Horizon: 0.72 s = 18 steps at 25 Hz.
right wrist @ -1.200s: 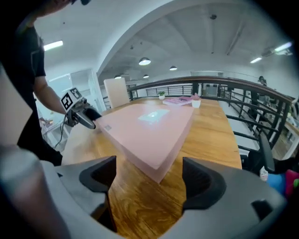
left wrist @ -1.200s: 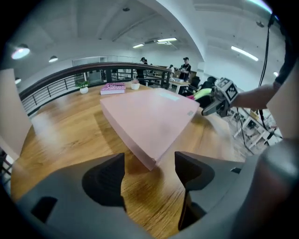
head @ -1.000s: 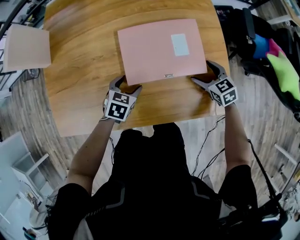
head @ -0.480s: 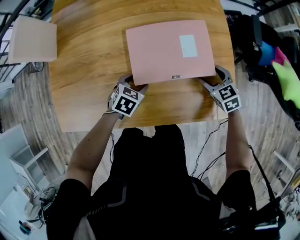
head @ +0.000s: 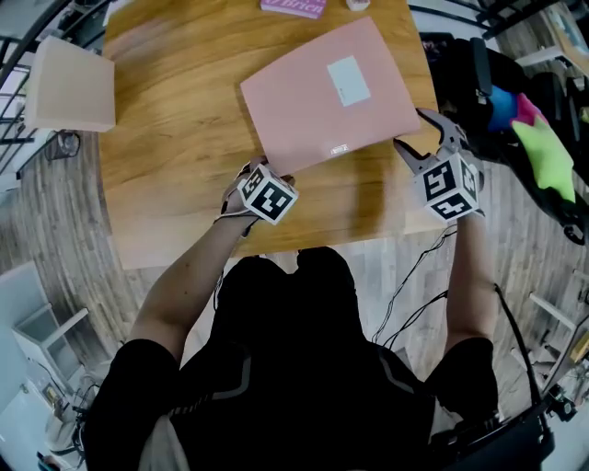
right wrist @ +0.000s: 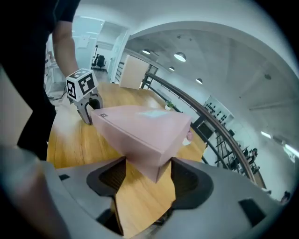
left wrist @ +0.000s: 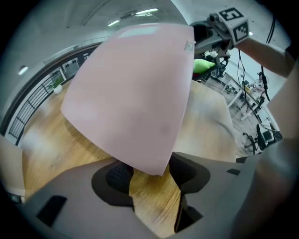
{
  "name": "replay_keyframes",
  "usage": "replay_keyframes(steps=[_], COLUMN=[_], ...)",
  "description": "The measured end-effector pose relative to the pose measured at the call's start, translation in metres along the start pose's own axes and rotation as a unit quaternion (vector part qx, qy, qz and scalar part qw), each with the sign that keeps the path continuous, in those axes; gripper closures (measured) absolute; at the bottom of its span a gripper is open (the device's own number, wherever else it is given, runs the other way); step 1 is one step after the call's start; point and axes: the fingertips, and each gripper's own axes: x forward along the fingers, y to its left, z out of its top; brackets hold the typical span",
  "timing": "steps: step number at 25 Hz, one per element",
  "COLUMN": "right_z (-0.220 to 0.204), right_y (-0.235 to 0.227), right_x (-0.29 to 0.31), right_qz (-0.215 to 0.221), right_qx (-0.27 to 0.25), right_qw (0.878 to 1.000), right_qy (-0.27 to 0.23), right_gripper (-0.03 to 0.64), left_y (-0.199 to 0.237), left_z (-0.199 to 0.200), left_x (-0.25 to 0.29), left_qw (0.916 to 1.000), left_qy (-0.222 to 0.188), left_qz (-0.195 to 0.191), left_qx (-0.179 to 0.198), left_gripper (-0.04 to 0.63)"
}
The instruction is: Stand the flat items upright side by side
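A flat pink box [head: 327, 92] with a pale label lies skewed on the wooden table [head: 175, 110], its right end raised off the wood. My left gripper [head: 260, 171] is shut on the near left corner, low at the table; in the left gripper view the box [left wrist: 135, 93] fills the space between its pads [left wrist: 147, 175]. My right gripper [head: 421, 140] is shut on the near right corner and holds it up. The box [right wrist: 140, 126] sits wedged between its jaws [right wrist: 148, 175]. Both pairs of jaws have just been closing on the box.
A pink book [head: 293, 7] lies at the table's far edge. A beige square board [head: 69, 85] stands off the table's left side. A black bag with bright cloths [head: 515, 101] sits close to the right edge, behind my right gripper.
Both grippers closed onto the box's near corners. The right gripper rose and rolled, lifting the right end, so the box now sits turned and tilted. The left gripper stayed low.
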Motion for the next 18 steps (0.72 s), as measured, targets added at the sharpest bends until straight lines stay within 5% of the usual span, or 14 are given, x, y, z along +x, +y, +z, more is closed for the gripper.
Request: replay_keyframes(steps=[10,14,18], right_z=[0.066,0.086,0.102], right_y=[-0.023,-0.033,-0.037], right_x=[-0.026,-0.029,-0.03], right_qz=[-0.036,-0.064,-0.073], right_qx=[-0.146,-0.244,-0.296], right_qw=[0.989,0.967,0.951], right_qy=[0.013,0.043,0.05], right_gripper=[0.31,0.326,0.336], left_y=[-0.006,-0.003,0.002], left_z=[0.0,-0.003,0.0], left_x=[0.006,0.001,0.004], left_qw=[0.9982,0.9933,0.9923], left_qy=[0.039,0.077,0.085], left_qz=[-0.036,-0.065,-0.084], left_qx=[0.03,0.057,0.031], left_gripper=[0.365,0.364,0.365])
